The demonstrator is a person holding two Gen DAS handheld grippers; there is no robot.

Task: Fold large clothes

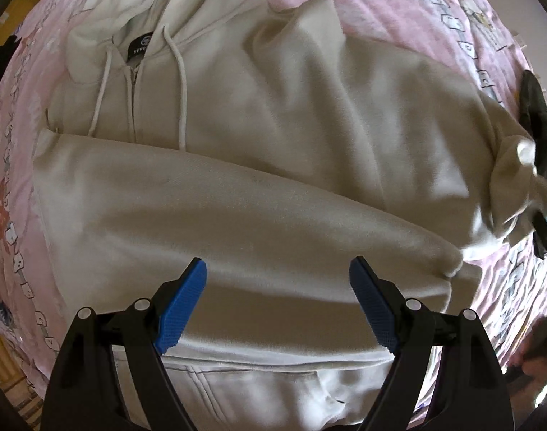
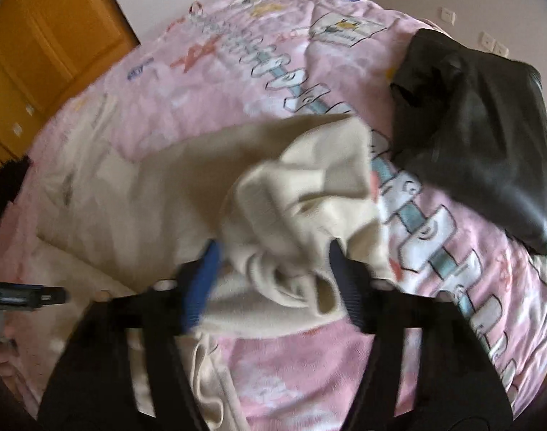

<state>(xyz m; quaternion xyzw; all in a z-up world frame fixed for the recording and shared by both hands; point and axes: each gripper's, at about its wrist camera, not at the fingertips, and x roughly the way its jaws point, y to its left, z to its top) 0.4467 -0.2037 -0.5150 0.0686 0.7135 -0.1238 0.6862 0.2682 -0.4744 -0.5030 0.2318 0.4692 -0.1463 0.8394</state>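
Pink printed bedspread point(image 1: 381, 7) is spread across the whole scene. A cream zip hoodie point(image 1: 273, 107) is laid flat on it, hood and drawcords at the far left. One sleeve point(image 1: 219, 215) is already folded across the chest, its cuff ending at the right. A black folded garment point(image 2: 489, 151) is set aside on the bedspread, far right, apart from the hoodie.

Step judged in hand: sleeves being brought in over the body. The second sleeve's cuff point(image 2: 295, 222) is bunched at the hoodie's right edge, not yet laid flat. Next move, as judged: that cuff needs to be carried across and smoothed over the chest, then the hem folded up toward the hood.

Left gripper point(image 1: 277, 298): held pointing down over the folded sleeve, blue pads point(image 1: 182, 309) wide apart, nothing between them, fabric not touched so far as can be seen.

Right gripper point(image 2: 270, 280): picture blurred. Jaws stand roughly half open, with the bunched cuff lying between them; the pads are not seen pressing on it, so the cloth is judged released rather than gripped.
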